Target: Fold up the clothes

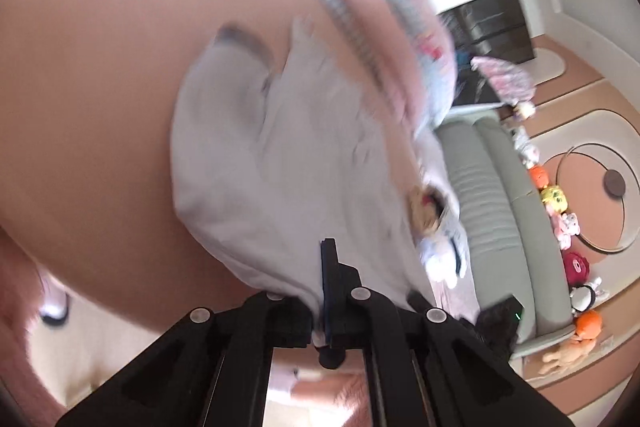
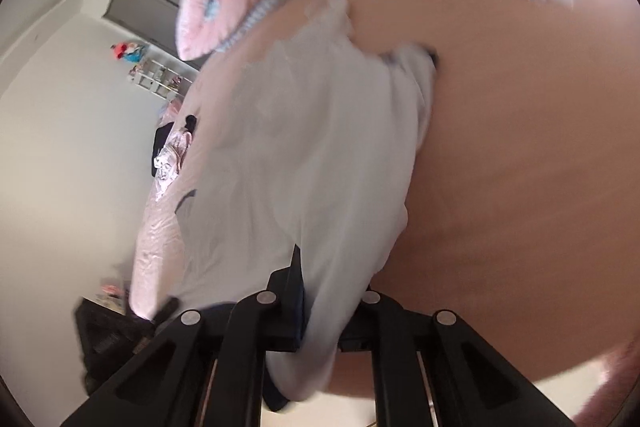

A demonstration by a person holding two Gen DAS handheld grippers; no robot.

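Fold just begun: white garment pinched at both near corners, the rest lying flat.

Left gripper jaws are pressed together on the near hem of the garment; right gripper jaws pinch the other near edge, cloth bunched between them and hanging below. Garment spreads away from both grippers across the tan tabletop, rumpled, a sleeve with a dark cuff at its far side; no finished fold shows, so the whole fold looks left to do. Beyond it, touching its far edge, a pink quilt with blue-checked trim crowds the space where a fold would land. More cloth, blurred, lies at the far tabletop rim. Farther off: a grey sofa lined with plush toys, and a white shelf by the wall.
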